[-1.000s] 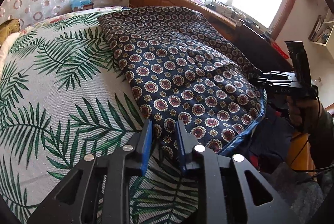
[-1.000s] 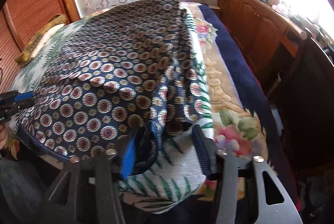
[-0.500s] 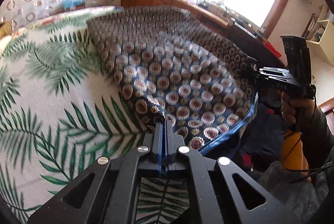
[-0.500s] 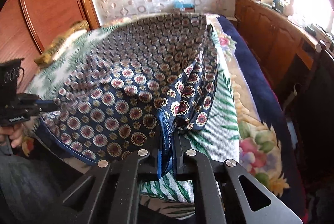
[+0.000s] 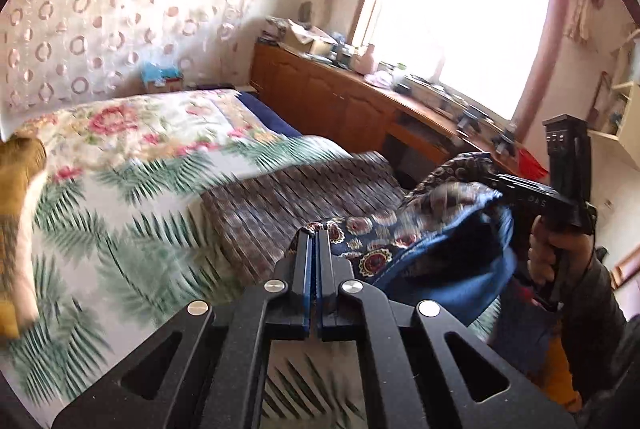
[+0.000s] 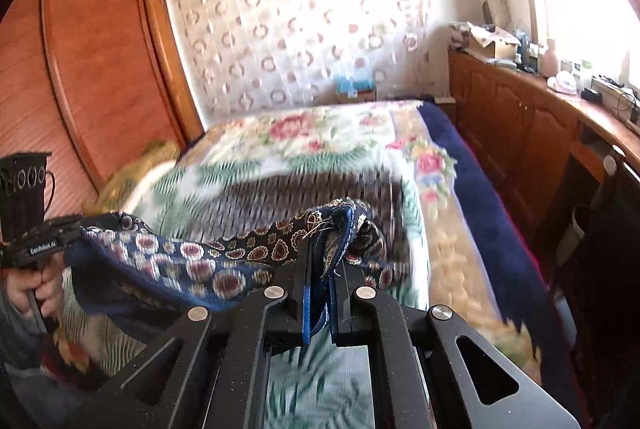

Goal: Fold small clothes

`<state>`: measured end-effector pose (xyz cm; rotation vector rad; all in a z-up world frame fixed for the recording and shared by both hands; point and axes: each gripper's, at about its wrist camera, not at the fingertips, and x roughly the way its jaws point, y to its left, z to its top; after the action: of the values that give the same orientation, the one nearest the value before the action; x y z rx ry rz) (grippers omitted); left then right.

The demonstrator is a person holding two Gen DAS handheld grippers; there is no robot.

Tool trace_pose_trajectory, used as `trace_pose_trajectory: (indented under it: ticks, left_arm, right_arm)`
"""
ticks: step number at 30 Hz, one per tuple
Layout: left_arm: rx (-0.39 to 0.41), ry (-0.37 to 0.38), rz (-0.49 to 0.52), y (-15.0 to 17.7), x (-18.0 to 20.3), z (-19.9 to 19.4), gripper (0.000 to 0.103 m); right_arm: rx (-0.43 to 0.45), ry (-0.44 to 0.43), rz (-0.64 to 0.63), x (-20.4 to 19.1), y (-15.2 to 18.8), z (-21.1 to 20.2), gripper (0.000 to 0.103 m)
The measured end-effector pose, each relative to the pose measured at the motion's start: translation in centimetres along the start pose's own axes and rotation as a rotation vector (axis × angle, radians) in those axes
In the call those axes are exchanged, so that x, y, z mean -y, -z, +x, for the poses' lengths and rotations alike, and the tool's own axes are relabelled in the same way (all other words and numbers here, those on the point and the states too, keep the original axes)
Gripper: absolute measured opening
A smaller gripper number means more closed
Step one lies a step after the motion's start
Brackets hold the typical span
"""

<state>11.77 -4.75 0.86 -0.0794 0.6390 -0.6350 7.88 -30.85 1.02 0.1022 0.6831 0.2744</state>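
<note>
Garment: navy patterned cloth (image 6: 192, 261) with red-and-cream medallions and a blue lining, its near edge lifted above the bed (image 6: 344, 137) and stretched between both tongs, the rest trailing on the bed.
Left tongs (image 5: 313, 235): pressed together, clamped on one corner of the cloth.
Right tongs (image 6: 323, 261): clamped on the other corner, with a bunched blue hem between the pads.
Bed: palm-leaf cover under the cloth, floral quilt beyond it.
Wooden sideboard (image 6: 520, 117): beside the bed, under the window.
</note>
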Motion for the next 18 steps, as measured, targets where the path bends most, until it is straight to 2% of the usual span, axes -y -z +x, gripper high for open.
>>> trace_pose_trajectory:
  ticks: [4,9,11,14,15,18]
  left_arm:
    - [-0.011,-0.059,-0.023,-2.2,-3.1,3.0,0.002]
    - [-0.042,-0.086,-0.047,-3.2,-5.5,6.2,0.002]
    - [-0.057,-0.093,-0.055,-3.4,-6.2,7.5,0.002]
    - [-0.082,-0.106,-0.065,-3.5,-7.0,9.1,0.002]
    - [-0.089,-0.11,-0.065,-3.6,-7.1,9.4,0.002]
    - [-0.12,-0.127,-0.064,-3.7,-7.5,10.7,0.002]
  right_arm:
    - [0.009,0.016,0.002,0.7,-2.7,3.6,0.006]
    - [-0.028,0.037,0.009,1.0,-3.5,8.0,0.008]
    - [-0.038,0.055,0.009,1.1,-3.7,8.7,0.016]
    - [-0.023,0.088,-0.001,0.7,-4.7,8.6,0.038]
    - [-0.018,0.099,-0.005,0.6,-5.0,8.6,0.041]
    - [0.018,0.093,-0.025,0.1,-4.8,7.5,0.042]
